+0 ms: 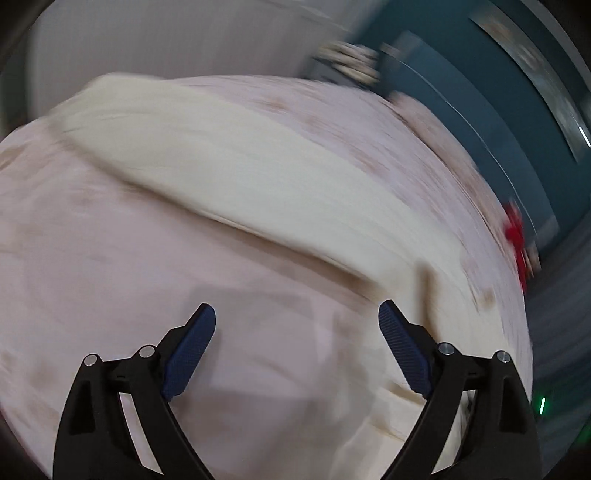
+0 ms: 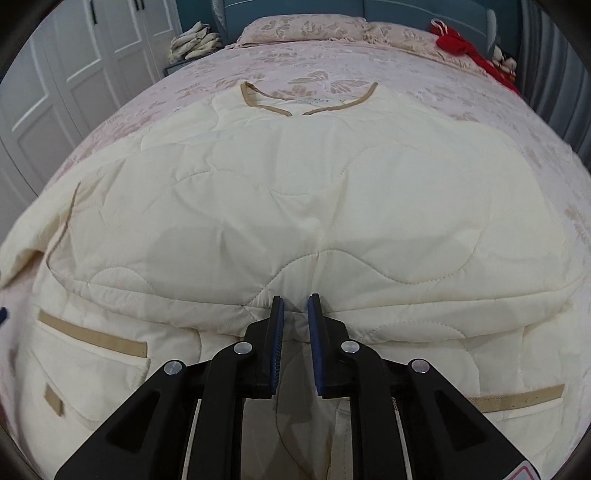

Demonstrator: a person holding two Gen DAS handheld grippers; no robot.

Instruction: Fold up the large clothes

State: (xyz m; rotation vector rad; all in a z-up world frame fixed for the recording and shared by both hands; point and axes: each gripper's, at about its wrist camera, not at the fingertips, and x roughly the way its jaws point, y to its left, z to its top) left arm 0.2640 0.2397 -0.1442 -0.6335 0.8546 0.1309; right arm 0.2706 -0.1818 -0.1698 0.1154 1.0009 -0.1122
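A cream quilted jacket with tan trim lies spread on the pink bed cover, collar toward the pillows, sleeves folded across the body. My right gripper sits low over the jacket's middle, at the edge of the folded sleeves, its jaws nearly closed with a narrow gap; whether they pinch fabric is unclear. In the blurred left wrist view the jacket shows as a cream band. My left gripper is wide open and empty above the pink cover, beside the jacket's edge.
Pillows lie at the head of the bed. A red cloth lies at the far right corner and shows in the left wrist view. A pile of pale items stands far left. White wardrobe doors stand left.
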